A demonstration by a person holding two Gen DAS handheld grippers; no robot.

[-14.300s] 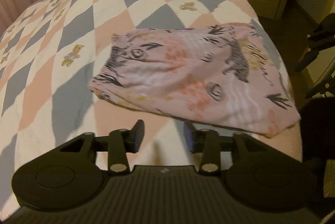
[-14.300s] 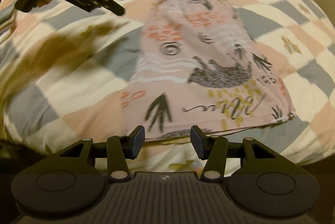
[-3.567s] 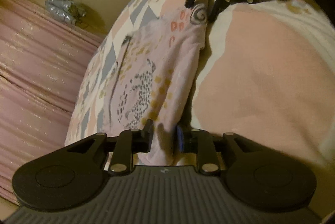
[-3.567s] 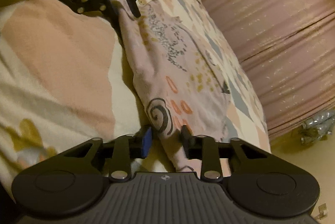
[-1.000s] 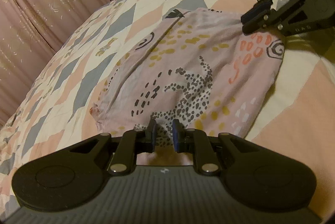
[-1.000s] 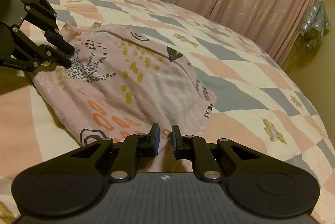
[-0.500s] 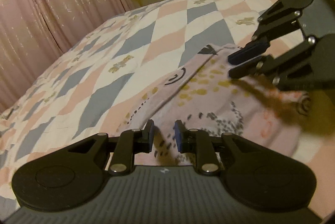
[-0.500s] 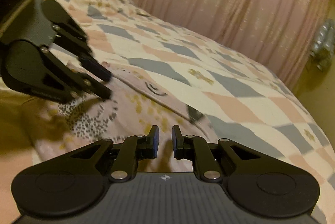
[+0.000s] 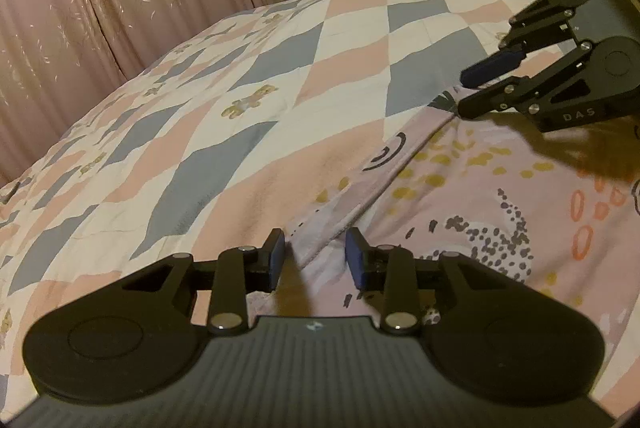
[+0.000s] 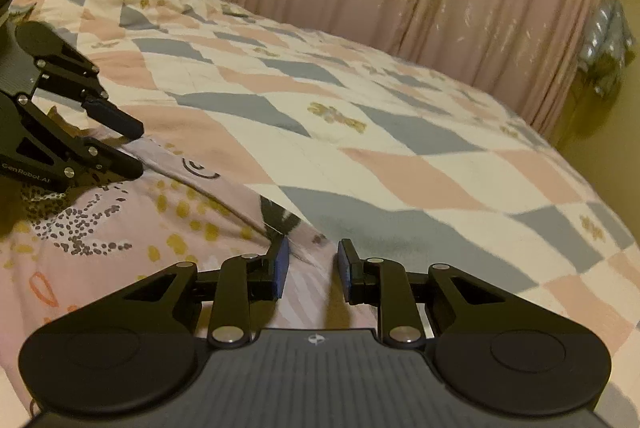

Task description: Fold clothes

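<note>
Now both grippers have let go: the left gripper (image 9: 316, 260), which half a second ago had its blue pads nearly together over the cloth, stands with its jaws parted and nothing between them but air, the folded edge of the pink printed garment (image 9: 472, 203) lying just below and ahead of it. The right gripper (image 10: 310, 268) shows the same change, its jaws spread apart over the garment's far corner and holding nothing (a second ago they were pinched almost shut). The garment rests on the checked quilt (image 9: 248, 115) near the bed's edge, doubled over on itself, with one layer's hem showing beside the spotted-animal print. I judge that this fold has just been laid down and released, so the work now turns on whether another fold is wanted; the piece looks compact but somewhat loose along that hem, and it may need smoothing before it counts as finished.
</note>
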